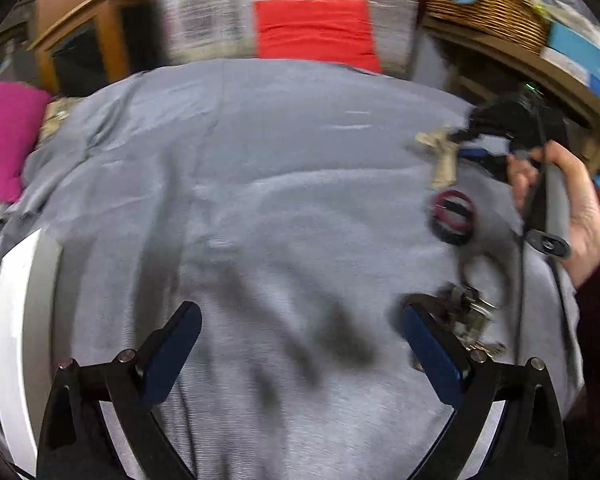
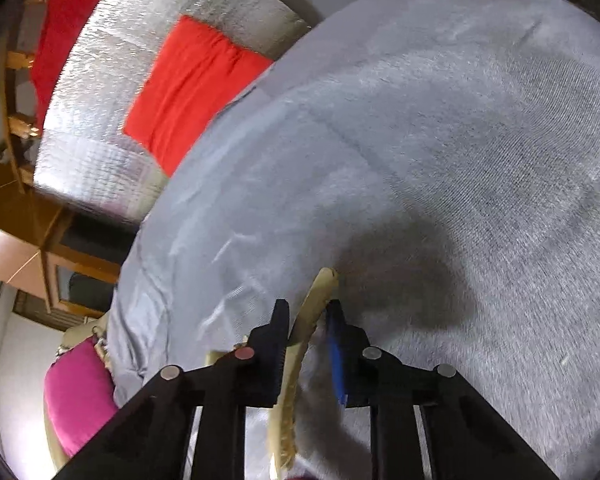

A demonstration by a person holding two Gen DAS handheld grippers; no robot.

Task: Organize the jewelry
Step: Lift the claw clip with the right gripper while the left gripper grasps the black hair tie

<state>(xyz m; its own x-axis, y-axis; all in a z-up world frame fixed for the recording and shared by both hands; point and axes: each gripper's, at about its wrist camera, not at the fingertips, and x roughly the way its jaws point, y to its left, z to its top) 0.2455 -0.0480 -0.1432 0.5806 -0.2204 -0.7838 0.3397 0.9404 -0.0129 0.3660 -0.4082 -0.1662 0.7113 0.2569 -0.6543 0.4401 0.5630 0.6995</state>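
The cream-coloured fringed piece (image 2: 306, 344) lies closest to the right wrist camera, pinched between the narrow fingers of the right tool (image 2: 308, 316), hanging above the grey cloth (image 2: 460, 140) that covers the desk. In the left wrist view the same piece (image 1: 440, 156) dangles near the right edge of the desk, just above the dark red bangles (image 1: 452, 218) lying flat on the cloth. The left tool (image 1: 300, 320) stands wide and holds nothing; a silver trinket cluster (image 1: 470, 316) lies just beside its right finger.

The grip looks thin, on the piece's edge only, so it could slip free during a quick swing; both views are blurred, which suggests fast movement. The dangling fringe may snag the bangles and drag them. The left tool's right finger might knock the silver cluster toward the near edge.
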